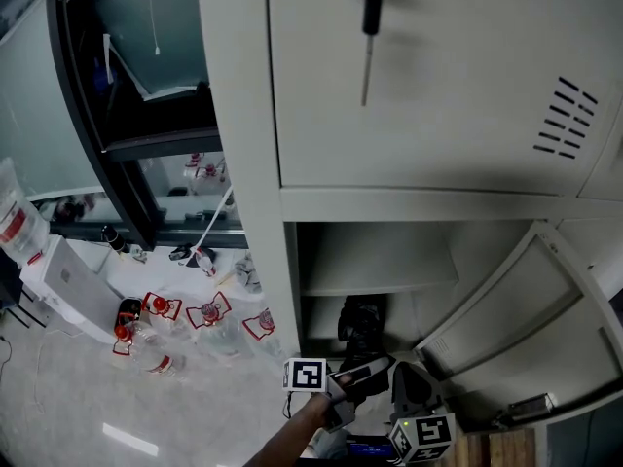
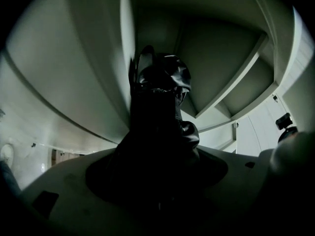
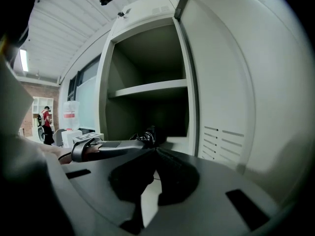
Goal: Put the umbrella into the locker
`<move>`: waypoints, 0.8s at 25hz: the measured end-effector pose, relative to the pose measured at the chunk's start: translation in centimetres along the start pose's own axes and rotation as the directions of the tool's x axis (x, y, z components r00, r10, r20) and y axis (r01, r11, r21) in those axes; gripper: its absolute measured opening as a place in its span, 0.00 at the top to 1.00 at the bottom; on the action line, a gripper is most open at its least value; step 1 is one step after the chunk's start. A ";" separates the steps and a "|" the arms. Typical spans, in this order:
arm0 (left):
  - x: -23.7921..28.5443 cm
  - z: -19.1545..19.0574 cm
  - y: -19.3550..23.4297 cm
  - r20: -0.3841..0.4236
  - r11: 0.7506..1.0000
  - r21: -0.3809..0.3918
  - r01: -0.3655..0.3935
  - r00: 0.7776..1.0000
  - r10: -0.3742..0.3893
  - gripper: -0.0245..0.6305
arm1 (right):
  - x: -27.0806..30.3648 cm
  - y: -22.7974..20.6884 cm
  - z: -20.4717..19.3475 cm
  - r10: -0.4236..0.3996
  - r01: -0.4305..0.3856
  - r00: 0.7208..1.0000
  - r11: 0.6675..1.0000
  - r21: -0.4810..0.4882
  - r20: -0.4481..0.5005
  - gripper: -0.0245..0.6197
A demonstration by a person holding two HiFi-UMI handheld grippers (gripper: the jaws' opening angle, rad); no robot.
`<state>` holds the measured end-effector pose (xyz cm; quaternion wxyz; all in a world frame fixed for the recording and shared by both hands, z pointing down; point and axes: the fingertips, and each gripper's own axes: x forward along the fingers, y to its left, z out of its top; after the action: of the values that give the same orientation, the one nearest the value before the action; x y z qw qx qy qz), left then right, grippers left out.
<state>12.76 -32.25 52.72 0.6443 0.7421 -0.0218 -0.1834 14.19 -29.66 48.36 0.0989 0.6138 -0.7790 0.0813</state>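
The folded black umbrella (image 1: 360, 331) points into the grey locker's (image 1: 255, 212) open lower compartment, under its shelf (image 1: 380, 278). My left gripper (image 1: 343, 382) is shut on the umbrella's near end, just outside the opening. In the left gripper view the umbrella (image 2: 160, 107) fills the space between the jaws of the left gripper (image 2: 158, 181), its tip toward the locker's inside. My right gripper (image 1: 414, 397) hangs just to the right, near the open door (image 1: 531, 309). In the right gripper view the right gripper (image 3: 155, 150) is shut with its tips touching on nothing, and the left gripper (image 3: 98, 149) holds the umbrella (image 3: 146, 135).
The locker's upper door (image 1: 438, 76) is closed, with a black handle (image 1: 372, 3). Several red-labelled water bottles (image 1: 156, 334) and a white box (image 1: 68, 280) lie on the floor at left. The open door (image 3: 221, 92) stands right of the opening. A person in red (image 3: 47, 118) stands far off.
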 end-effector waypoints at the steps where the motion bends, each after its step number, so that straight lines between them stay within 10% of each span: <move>1: -0.2 0.2 0.1 0.015 1.000 0.000 -0.007 1.000 0.007 0.46 | -0.2 0.1 0.0 0.000 0.000 1.000 1.000 0.000 0.001 0.96; 20: -5.0 -1.2 0.2 0.142 0.989 0.060 -0.133 0.982 0.124 0.45 | -4.0 2.1 0.0 0.015 -0.014 0.999 1.000 -0.009 0.032 0.96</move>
<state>8.54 -29.77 54.23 0.6256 0.7466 -0.1205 -0.1913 13.02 -25.39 47.35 0.0888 0.6089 -0.7853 0.0687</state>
